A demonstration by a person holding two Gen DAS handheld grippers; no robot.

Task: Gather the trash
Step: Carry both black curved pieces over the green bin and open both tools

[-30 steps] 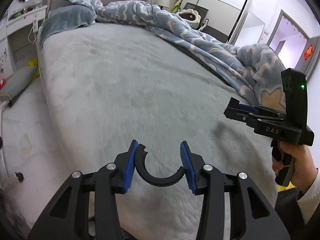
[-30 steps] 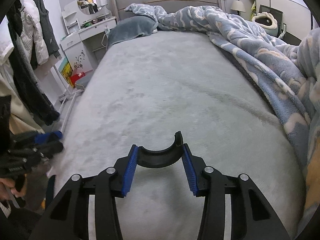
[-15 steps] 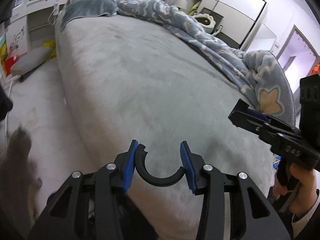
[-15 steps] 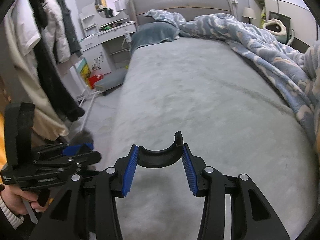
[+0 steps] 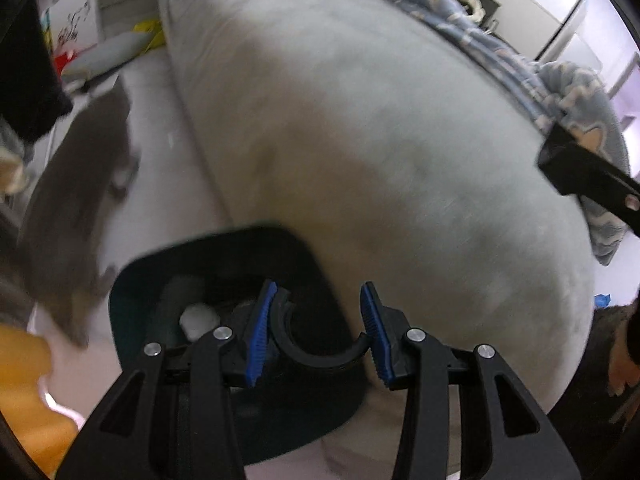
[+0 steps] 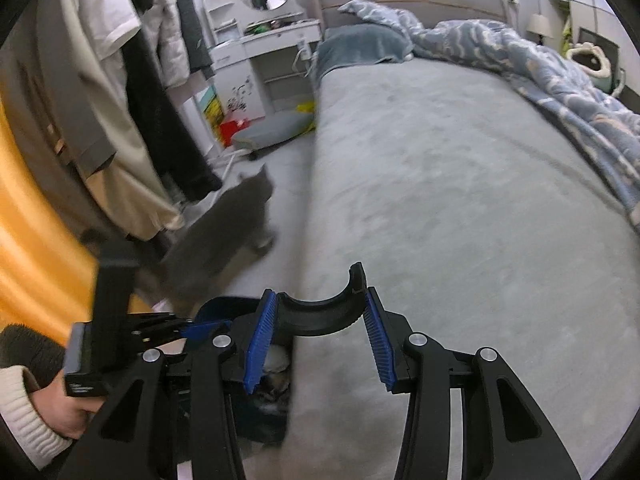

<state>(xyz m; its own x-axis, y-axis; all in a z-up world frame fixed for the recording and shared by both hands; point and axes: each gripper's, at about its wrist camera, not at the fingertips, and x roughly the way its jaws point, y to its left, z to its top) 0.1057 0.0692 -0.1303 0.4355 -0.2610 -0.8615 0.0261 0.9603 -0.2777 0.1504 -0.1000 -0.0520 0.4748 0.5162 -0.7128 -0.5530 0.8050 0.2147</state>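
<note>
Dark bin beside grey bed
The dark plastic trash bin (image 5: 132, 300), holding white crumpled trash (image 5: 198, 320), is seen under the left gripper (image 5: 316, 316); fingers are spread, empty.

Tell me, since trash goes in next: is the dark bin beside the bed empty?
Not empty. The dark plastic bin stands open-topped, with a white crumpled wad inside.
</note>
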